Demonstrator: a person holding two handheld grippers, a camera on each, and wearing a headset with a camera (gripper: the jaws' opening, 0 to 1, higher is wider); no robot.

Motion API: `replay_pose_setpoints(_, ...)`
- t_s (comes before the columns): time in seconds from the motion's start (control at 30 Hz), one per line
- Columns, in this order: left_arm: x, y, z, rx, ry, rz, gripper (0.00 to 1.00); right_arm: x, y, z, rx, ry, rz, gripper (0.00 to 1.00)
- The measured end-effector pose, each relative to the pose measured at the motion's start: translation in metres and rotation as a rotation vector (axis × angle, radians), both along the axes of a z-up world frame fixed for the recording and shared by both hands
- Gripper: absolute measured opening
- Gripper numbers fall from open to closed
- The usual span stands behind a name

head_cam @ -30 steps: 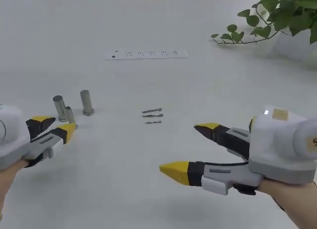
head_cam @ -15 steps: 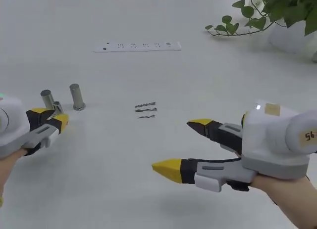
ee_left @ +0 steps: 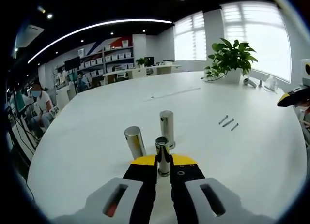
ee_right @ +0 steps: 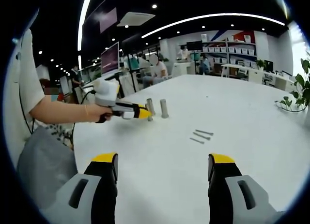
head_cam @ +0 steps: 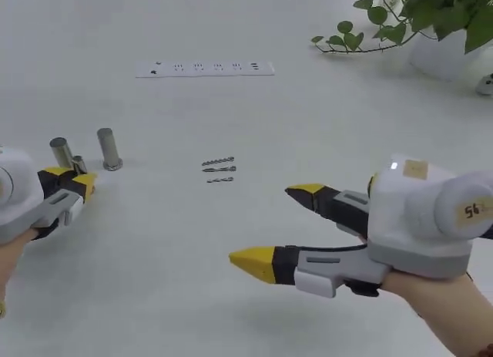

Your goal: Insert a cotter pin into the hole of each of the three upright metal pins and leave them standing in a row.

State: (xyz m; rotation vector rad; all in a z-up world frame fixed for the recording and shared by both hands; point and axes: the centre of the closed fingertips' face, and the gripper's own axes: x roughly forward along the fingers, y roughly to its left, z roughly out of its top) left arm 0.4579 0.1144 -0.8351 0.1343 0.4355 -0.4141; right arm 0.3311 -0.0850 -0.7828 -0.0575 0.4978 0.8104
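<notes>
**Left hand-held gripper pinches one pin; right stands wide over bare surface**

The left hand-held gripper (ee_left: 163, 162) has its jaws drawn narrow around the lower part of one upright metal pin (ee_left: 162, 151), with the yellow tips pressed to it on both sides. Just past those tips stand the two other metal pins (ee_left: 134, 141), upright and apart from each other. One is close by and slightly left, the other straight ahead and farther out.

The three cotter pins (head_cam: 218, 170) lie side by side on the surface (head_cam: 192, 311), ahead and to the right of the left hand-held gripper. They are well apart from the standing pins.

The right hand-held gripper (head_cam: 268, 224) holds nothing, and its jaws are spread wide. The cotter pins lie beyond its tips, with bare surface between them and the tips.

Farther out from both sit a white power strip (head_cam: 204, 69) and, beyond the right hand-held gripper, a potted plant (head_cam: 420, 14). Both are well away from the work.

In the left gripper view the surface's rounded edge curves away on the left, well clear of the pins.
</notes>
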Motion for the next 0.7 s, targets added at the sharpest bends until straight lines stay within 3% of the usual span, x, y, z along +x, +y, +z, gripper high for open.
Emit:
replay_pose_setpoints(0.33,-0.001,0.0,0.0,-0.021,0.005,-0.013,0.07,-0.001,0.004,0.0,0.004,0.001,0.005,0.77)
replay_pose_setpoints(0.7,-0.011,-0.008,0.001,-0.035,0.018,-0.044,0.07,-0.004,0.005,0.0,0.004,0.004,0.008,0.77)
